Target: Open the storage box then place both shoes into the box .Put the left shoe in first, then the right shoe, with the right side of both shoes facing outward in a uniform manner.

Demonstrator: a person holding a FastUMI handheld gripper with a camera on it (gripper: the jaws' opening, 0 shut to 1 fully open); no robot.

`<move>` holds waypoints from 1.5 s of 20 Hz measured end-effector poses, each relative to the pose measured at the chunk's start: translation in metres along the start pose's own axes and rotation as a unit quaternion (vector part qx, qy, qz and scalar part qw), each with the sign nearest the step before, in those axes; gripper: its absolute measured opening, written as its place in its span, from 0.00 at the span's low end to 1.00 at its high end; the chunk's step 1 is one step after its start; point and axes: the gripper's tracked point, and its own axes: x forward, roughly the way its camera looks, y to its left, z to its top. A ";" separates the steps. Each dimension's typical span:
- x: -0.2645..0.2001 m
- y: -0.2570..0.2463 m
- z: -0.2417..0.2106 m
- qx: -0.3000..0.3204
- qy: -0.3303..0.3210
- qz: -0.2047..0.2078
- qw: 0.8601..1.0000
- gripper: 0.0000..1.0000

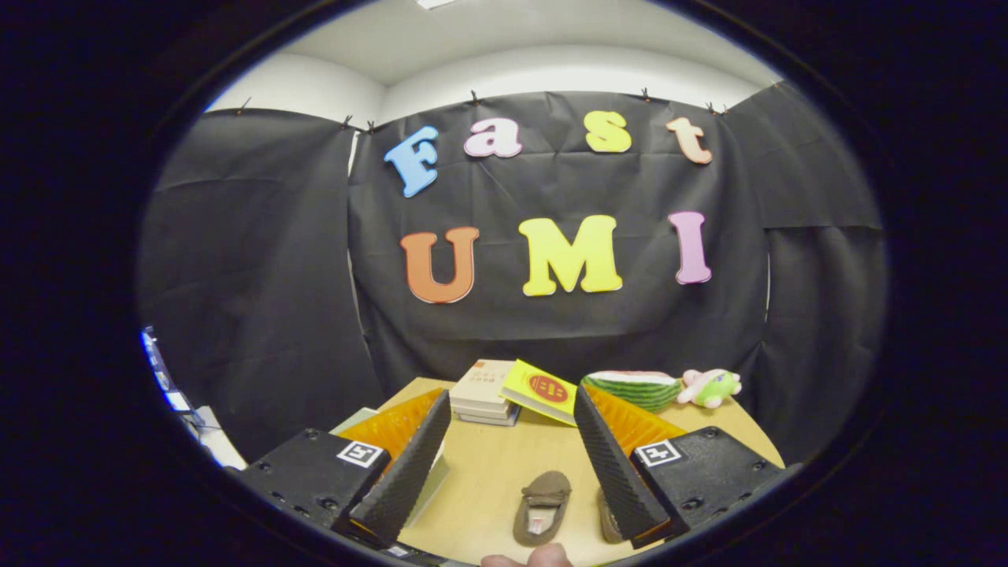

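Fingers (504, 465) spread, empty, above table (488, 480). Brown shoe (542, 506) between them; second shoe (607, 516) half hidden by the right finger. Books (486, 391) and watermelon plush (636, 388) beyond.

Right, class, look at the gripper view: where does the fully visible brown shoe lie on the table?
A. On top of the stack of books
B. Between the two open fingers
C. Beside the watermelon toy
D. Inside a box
B: the brown shoe lies on the table between the fingers of the open gripper, nearer than the stacked books and the watermelon toy.
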 end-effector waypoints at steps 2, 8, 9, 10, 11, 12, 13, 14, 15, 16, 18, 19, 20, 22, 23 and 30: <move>0.003 0.010 -0.010 0.011 0.008 0.018 1.000 1.00; 0.013 0.044 -0.068 0.067 0.065 0.082 0.992 1.00; 0.018 0.050 -0.078 0.080 0.073 0.089 0.990 1.00; 0.023 0.059 -0.088 0.092 0.084 0.103 0.987 1.00; 0.030 0.069 -0.102 0.102 0.098 0.115 0.983 1.00; 0.036 0.080 -0.115 0.118 0.113 0.131 0.978 1.00; 0.041 0.088 -0.129 0.133 0.127 0.143 0.972 1.00; 0.047 0.097 -0.140 0.147 0.141 0.154 0.967 1.00; 0.054 0.104 -0.150 0.160 0.151 0.161 0.962 1.00; 0.060 0.112 -0.159 0.172 0.161 0.170 0.957 1.00; 0.073 0.127 -0.180 0.194 0.182 0.185 0.946 1.00; 0.078 0.133 -0.191 0.202 0.193 0.193 0.940 1.00; 0.082 0.140 -0.200 0.212 0.204 0.201 0.934 1.00; 0.090 0.151 -0.218 0.234 0.227 0.214 0.921 1.00; 0.095 0.153 -0.225 0.244 0.236 0.216 0.915 1.00; 0.125 0.156 -0.254 0.362 0.282 0.220 0.861 0.99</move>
